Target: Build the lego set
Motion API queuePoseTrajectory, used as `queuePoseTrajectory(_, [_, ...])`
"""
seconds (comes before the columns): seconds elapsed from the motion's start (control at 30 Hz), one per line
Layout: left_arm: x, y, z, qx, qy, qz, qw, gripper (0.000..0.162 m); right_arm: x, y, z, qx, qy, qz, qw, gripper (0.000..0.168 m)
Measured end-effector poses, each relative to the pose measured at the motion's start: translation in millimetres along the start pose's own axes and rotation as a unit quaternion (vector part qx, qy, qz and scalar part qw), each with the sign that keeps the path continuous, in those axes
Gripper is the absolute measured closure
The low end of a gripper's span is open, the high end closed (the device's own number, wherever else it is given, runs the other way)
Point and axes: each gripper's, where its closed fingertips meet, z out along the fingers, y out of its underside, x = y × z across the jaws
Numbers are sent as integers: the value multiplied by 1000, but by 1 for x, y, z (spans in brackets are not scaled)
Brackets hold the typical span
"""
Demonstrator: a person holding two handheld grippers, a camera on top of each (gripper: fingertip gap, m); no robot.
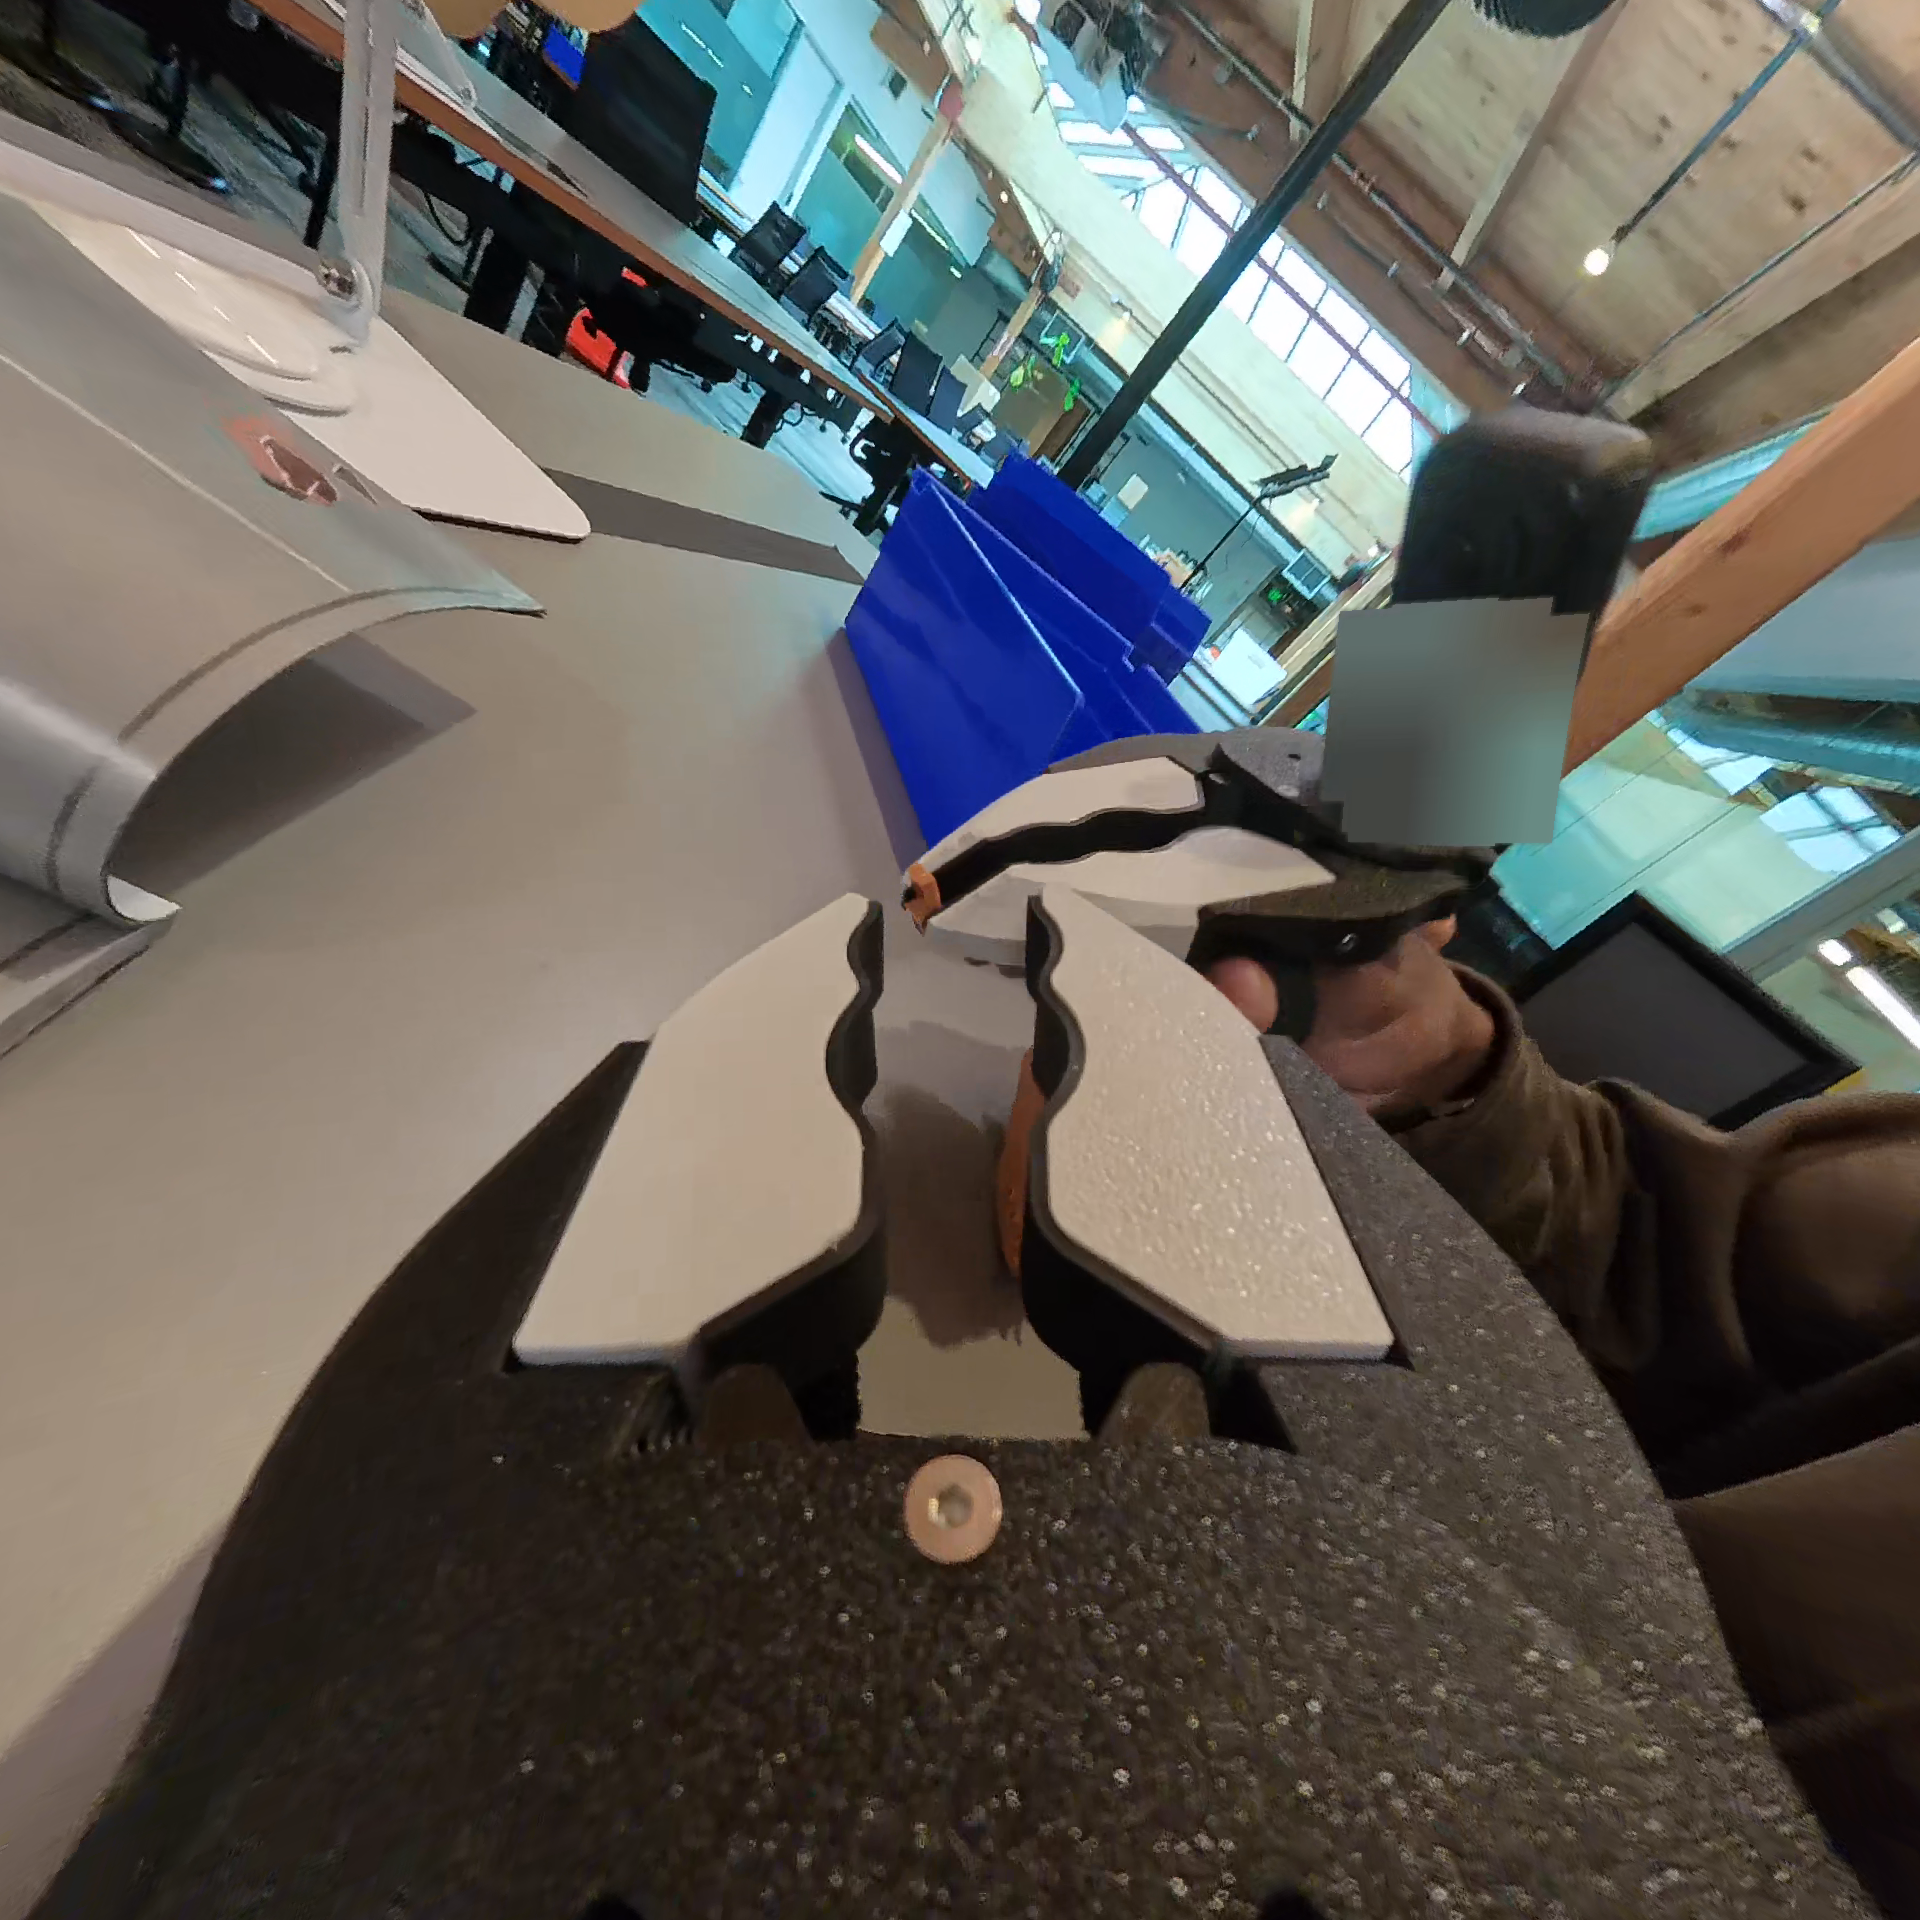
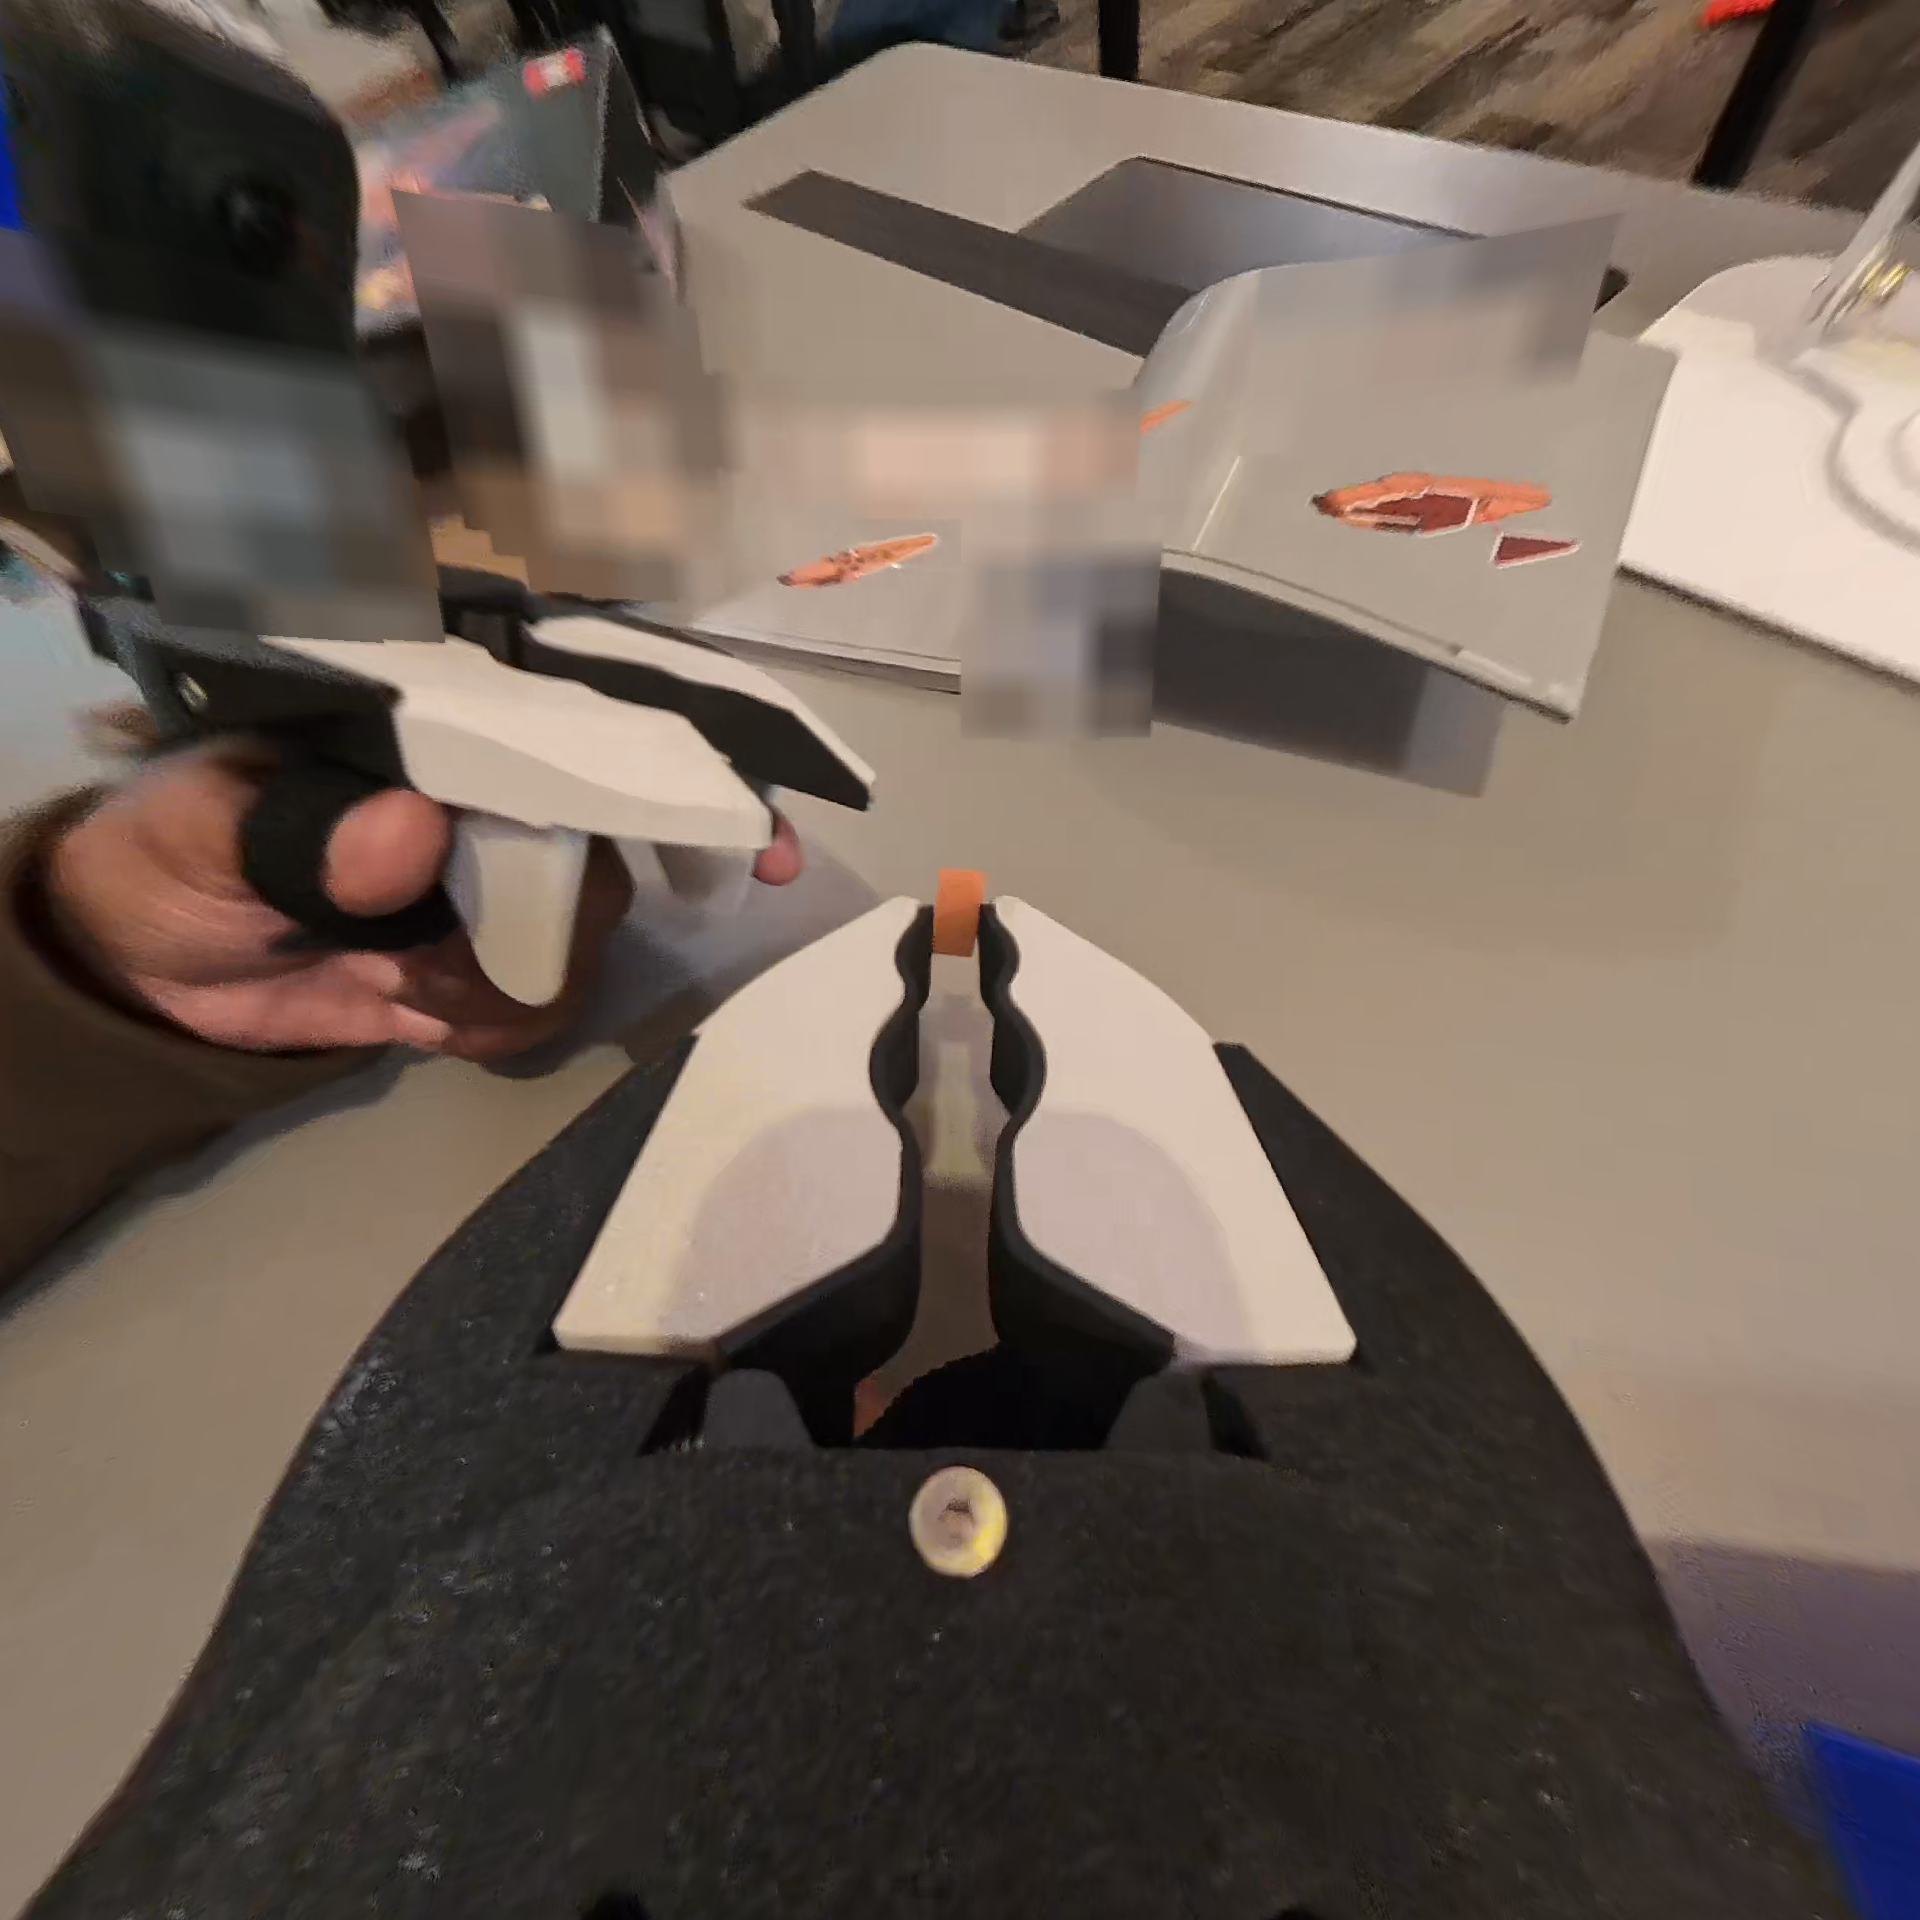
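Two grippers hung over a smooth grey table [image 1: 436, 1039] in a long timber-ceilinged hall; glossy open booklet [image 1: 156, 665] left, blue bins [image 1: 966, 665] beyond; left gripper [image 1: 954, 914] jaws parted, an orange piece [image 1: 1013, 1164] beside one finger; right gripper [image 2: 954, 920] jaws pinched a small orange brick [image 2: 957, 912].

No readable txt anywhere. Open instruction booklet [image 2: 1434, 488] on the tabletop [image 2: 1351, 987] shows only orange/red part drawings; other printed areas blurred. Dark box [image 2: 520, 135] behind: too smeared to read.

Two close, low wrist views over the grey table [image 1: 644, 727], facing each other's tongs.
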Motion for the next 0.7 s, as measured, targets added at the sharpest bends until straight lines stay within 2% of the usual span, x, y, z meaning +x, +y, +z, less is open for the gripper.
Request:
queuePoseTrajectory(0.1, [1, 3, 2, -11, -23, 73, 997, 136, -6, -2, -3, 19, -57, 97, 993, 160])
queuePoseTrajectory(0.2, [4, 8, 5, -29, -52, 184, 981, 134, -7, -6, -8, 36, -96, 185, 977, 160])
queuePoseTrajectory(0.4, [11, 15, 11, -40, -100, 392, 914, 131, -16, -4, -11, 29, -132, 253, 958, 160])
queuePoseTrajectory(0.53, [7, 23, 16, -60, -124, 450, 883, 137, -20, -2, -10, 24, -139, 271, 952, 160])
queuePoseTrajectory(0.7, [5, 20, 14, -52, -139, 447, 882, 153, -19, -3, -10, 31, -137, 282, 949, 160])
